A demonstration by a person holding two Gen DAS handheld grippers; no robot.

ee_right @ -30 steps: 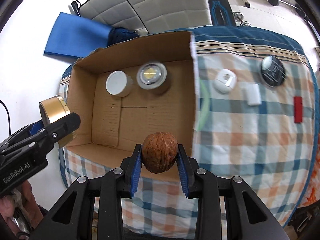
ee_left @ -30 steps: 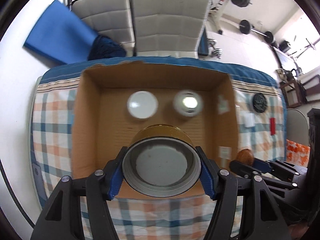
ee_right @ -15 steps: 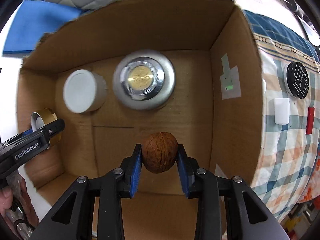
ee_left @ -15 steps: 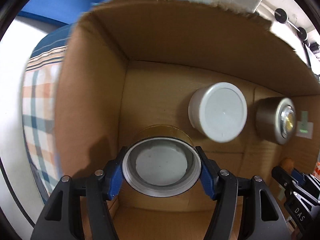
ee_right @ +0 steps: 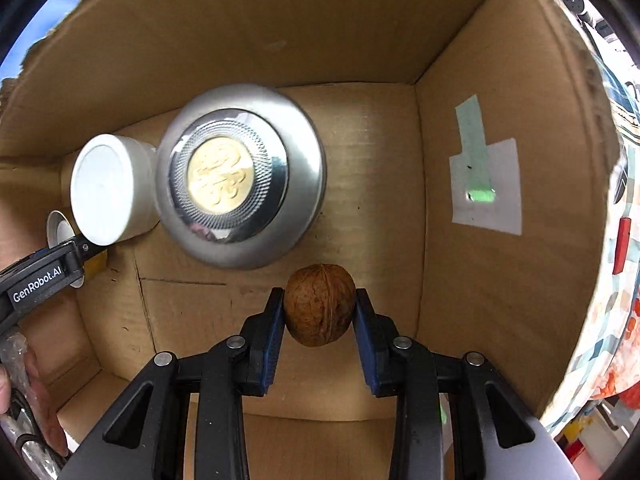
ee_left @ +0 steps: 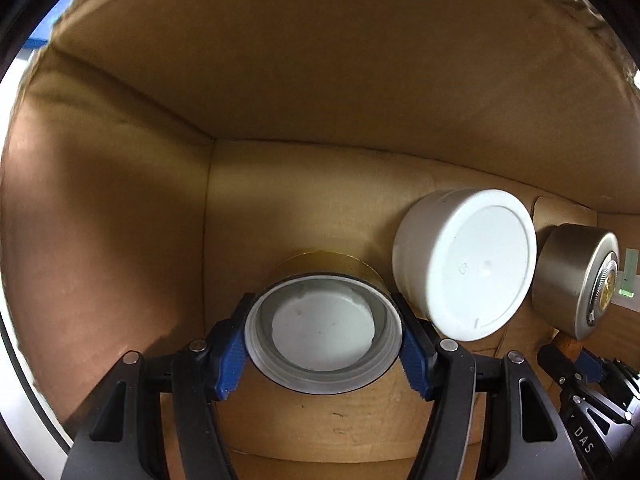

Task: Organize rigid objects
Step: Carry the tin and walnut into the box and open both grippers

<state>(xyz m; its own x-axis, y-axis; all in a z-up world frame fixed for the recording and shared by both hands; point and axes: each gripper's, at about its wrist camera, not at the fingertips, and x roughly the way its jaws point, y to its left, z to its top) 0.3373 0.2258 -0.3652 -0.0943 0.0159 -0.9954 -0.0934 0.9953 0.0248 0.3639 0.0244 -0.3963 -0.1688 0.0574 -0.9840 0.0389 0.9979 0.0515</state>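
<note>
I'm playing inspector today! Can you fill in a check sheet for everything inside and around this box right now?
Surface: cardboard box floor, bare brown, taped label on right wall.
Job's things: gold lid and walnut are both held inside the box; white jar and silver tin stand side by side at the back.
Clutter: nothing seen inside the box.
Grippers: left gripper clamps the gold lid; right gripper clamps the walnut.
Cables: dark cord by the person's hand.
Surroundings: checked cloth outside the right wall.
</note>
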